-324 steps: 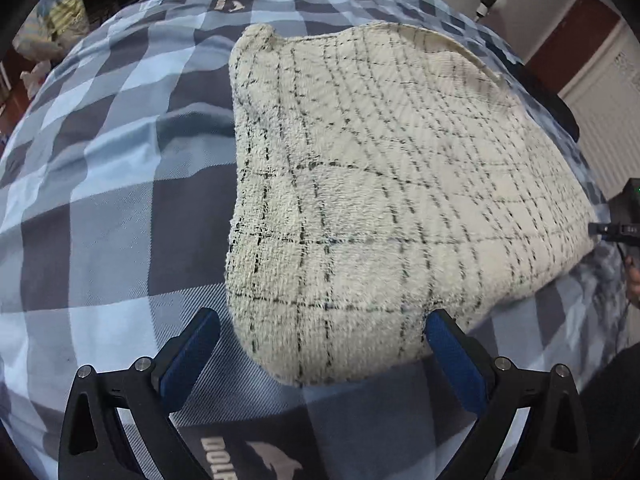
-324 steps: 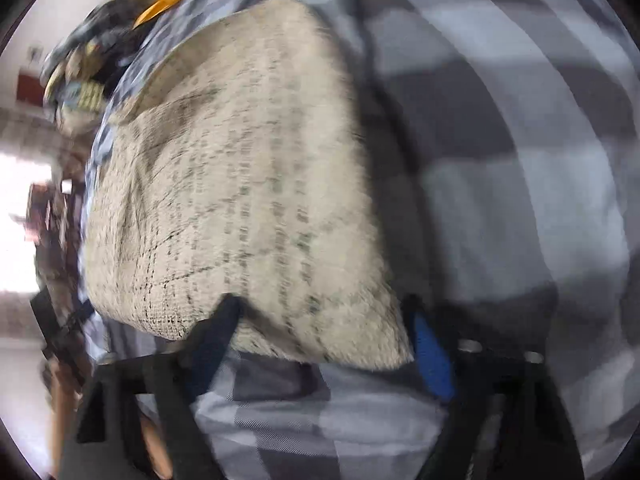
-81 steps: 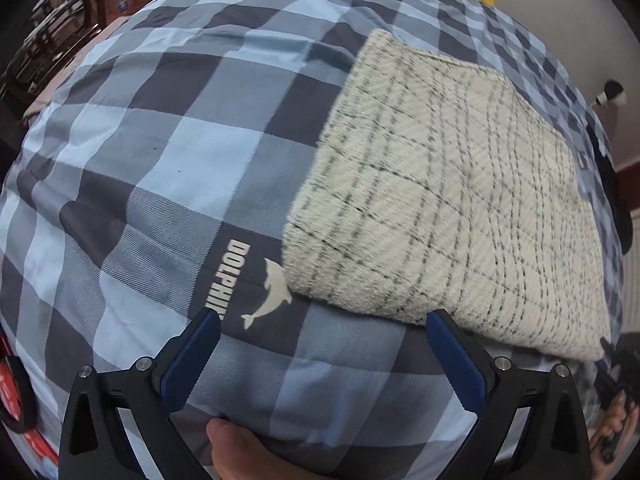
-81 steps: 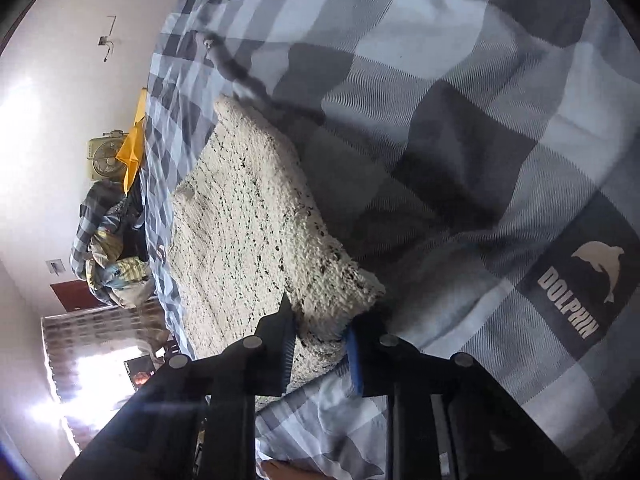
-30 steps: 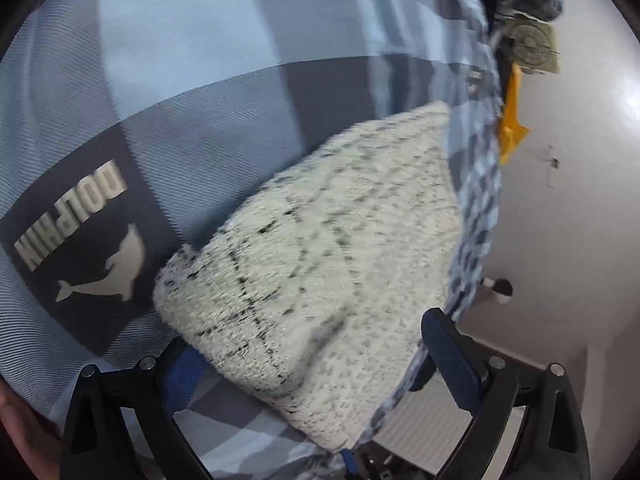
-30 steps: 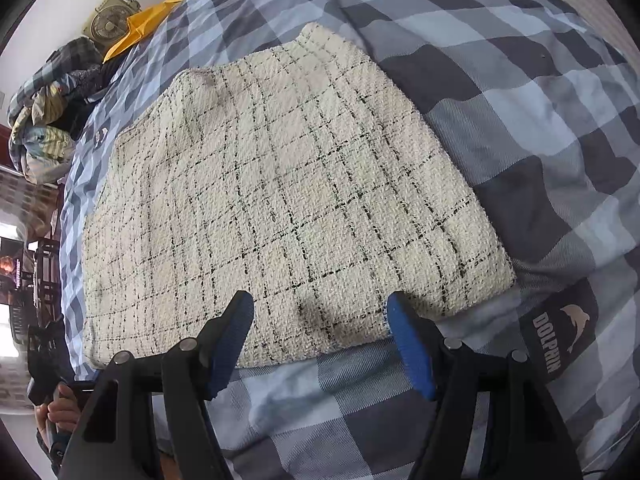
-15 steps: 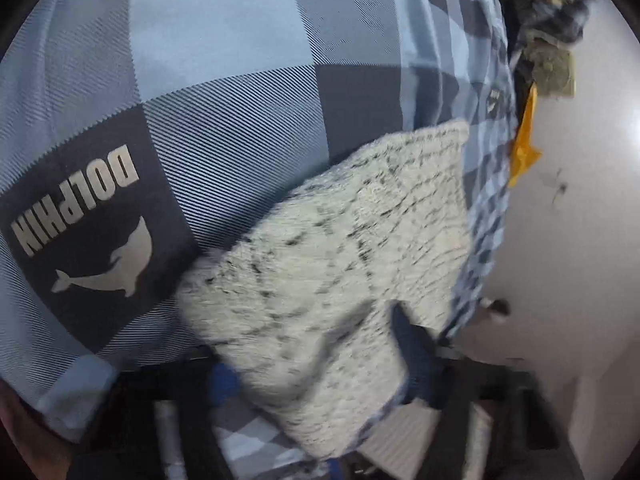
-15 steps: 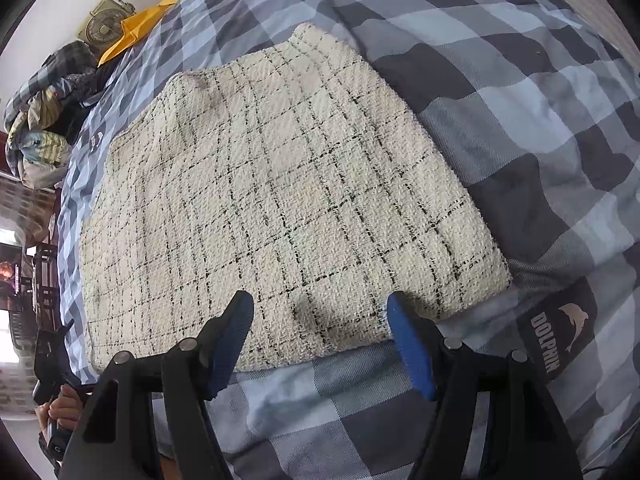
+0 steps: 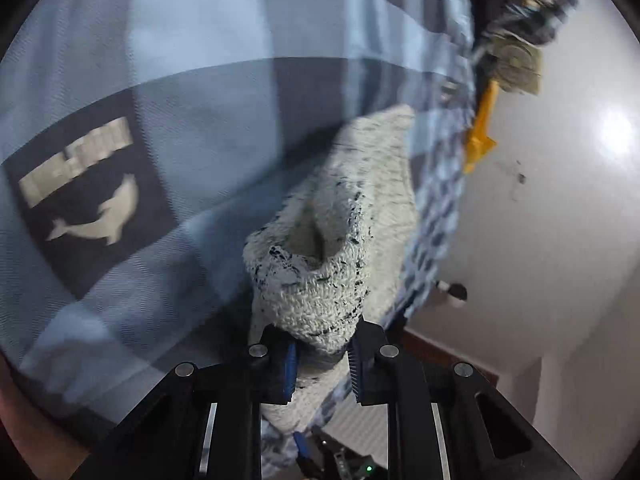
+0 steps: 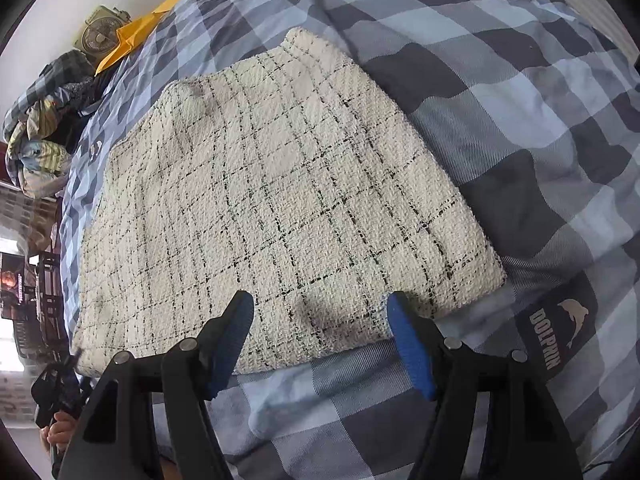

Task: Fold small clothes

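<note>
A cream skirt with thin black check lines [image 10: 280, 200] lies flat on a blue and grey checked bedcover [image 10: 540, 80]. My right gripper [image 10: 320, 328] hovers open over the skirt's near edge, its blue fingers straddling the hem without touching it. In the left wrist view my left gripper [image 9: 322, 354] has its jaws closing on a bunched corner of the skirt [image 9: 316, 284], with the pads pressing the fabric and the corner raised off the cover. The left gripper [image 10: 76, 360] also shows at the skirt's lower left corner in the right wrist view, with a hand [image 10: 60, 432] under it.
A dolphin logo patch [image 10: 560, 332] sits on the cover right of the skirt. A heap of clothes [image 10: 40, 128], a yellow cloth [image 10: 136, 36] and a small fan [image 10: 100, 32] lie at the far left end of the bed. A white wall [image 9: 560, 240] rises beyond it.
My left jaws went from wide open around the skirt's corner to pinched on it, and the corner has lifted and bunched up. The right gripper has stayed where it was.
</note>
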`<state>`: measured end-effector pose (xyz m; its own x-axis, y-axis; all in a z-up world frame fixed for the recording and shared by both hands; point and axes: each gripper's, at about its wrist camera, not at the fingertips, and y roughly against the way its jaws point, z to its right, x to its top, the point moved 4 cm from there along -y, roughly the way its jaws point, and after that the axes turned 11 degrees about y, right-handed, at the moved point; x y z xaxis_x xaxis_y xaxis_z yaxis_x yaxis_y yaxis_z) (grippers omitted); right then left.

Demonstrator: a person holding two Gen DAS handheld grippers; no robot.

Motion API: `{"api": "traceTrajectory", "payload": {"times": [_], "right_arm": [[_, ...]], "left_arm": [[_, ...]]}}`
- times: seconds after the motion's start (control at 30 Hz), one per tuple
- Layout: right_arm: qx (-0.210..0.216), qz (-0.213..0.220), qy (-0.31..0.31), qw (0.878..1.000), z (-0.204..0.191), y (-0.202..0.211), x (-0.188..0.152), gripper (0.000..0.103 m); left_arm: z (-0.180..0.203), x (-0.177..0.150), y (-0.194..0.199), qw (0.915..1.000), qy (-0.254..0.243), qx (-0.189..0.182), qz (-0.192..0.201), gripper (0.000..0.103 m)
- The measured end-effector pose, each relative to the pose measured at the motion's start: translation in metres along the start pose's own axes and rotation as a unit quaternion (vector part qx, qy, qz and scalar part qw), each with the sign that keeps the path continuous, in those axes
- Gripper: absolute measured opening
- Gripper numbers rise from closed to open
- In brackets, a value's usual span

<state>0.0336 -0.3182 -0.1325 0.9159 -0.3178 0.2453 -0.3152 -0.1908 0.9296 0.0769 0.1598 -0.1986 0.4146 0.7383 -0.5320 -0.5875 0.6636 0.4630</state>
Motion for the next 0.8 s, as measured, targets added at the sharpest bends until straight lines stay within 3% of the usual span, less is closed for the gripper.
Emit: {"api": "traceTrajectory", "payload": {"times": [0.17, 0.3, 0.43, 0.47, 0.5, 0.57, 0.67, 0.73, 0.8], "right_arm": [[0.005, -0.001, -0.012, 1.000, 0.005, 0.001, -0.002, 0.066], [0.010, -0.001, -0.016, 1.000, 0.005, 0.001, -0.002, 0.066], [0.006, -0.003, -0.009, 1.000, 0.003, -0.001, 0.000, 0.066], [0.004, -0.004, -0.005, 1.000, 0.002, -0.002, 0.000, 0.066], [0.002, -0.005, -0.001, 1.000, 0.000, -0.003, 0.001, 0.066], [-0.001, -0.007, 0.005, 1.000, -0.001, -0.005, 0.001, 0.066], [-0.002, -0.010, 0.007, 1.000, -0.001, -0.006, 0.002, 0.066], [-0.001, -0.010, 0.006, 1.000, 0.000, -0.007, 0.003, 0.066], [-0.001, -0.011, 0.006, 1.000, 0.000, -0.007, 0.003, 0.066]], "left_arm": [[0.000, 0.007, -0.010, 0.9998, 0.003, 0.014, 0.010, 0.019], [-0.021, 0.019, -0.007, 0.9968, 0.034, 0.065, 0.033, 0.020], [-0.029, 0.024, -0.007, 0.9951, 0.045, 0.081, 0.035, 0.026], [-0.027, 0.025, -0.008, 0.9945, 0.040, 0.088, 0.038, 0.037], [-0.027, 0.025, -0.010, 0.9942, 0.038, 0.092, 0.040, 0.067], [-0.027, 0.026, -0.009, 0.9939, 0.041, 0.087, 0.054, 0.100], [-0.017, 0.033, -0.010, 0.9948, 0.029, 0.067, 0.070, 0.097], [-0.009, 0.037, -0.014, 0.9952, 0.013, 0.073, 0.064, 0.084], [-0.004, 0.038, -0.018, 0.9953, 0.000, 0.078, 0.057, 0.055]]}}
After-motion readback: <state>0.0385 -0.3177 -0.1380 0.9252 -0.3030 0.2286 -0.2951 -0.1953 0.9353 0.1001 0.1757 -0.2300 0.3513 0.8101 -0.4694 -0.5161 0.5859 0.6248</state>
